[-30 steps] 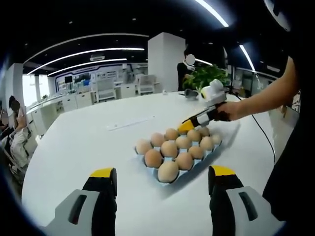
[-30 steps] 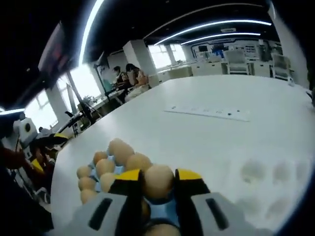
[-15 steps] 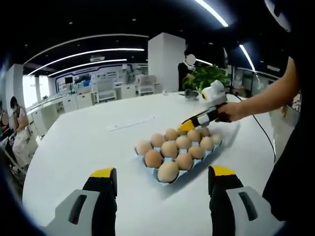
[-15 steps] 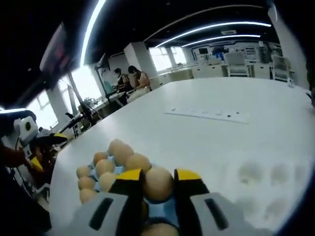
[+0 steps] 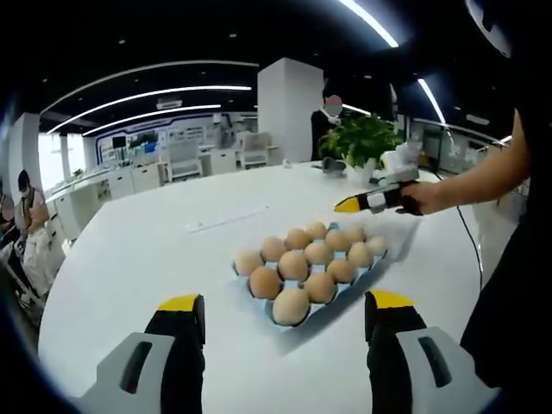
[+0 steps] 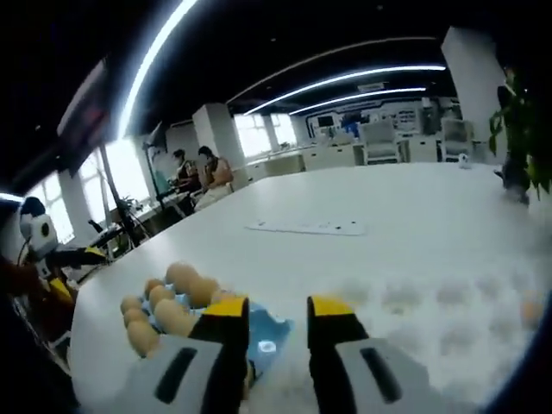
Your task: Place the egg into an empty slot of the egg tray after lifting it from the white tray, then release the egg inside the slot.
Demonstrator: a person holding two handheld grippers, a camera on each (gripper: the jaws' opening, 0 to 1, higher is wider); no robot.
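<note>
The yellow-tipped right gripper (image 6: 278, 312), which a moment ago held the brown egg (image 5: 317, 229), is now open, empty and lifted from the blue egg tray (image 5: 343, 292), so the placing seems done.

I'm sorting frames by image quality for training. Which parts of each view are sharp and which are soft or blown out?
Left gripper view: egg tray and eggs crisp, soft shadow beneath them on the table. Right gripper view: white tray at right blurred, its dimples smeared; windows at left overexposed; ceiling light strips streak and curve with fisheye distortion.
</note>
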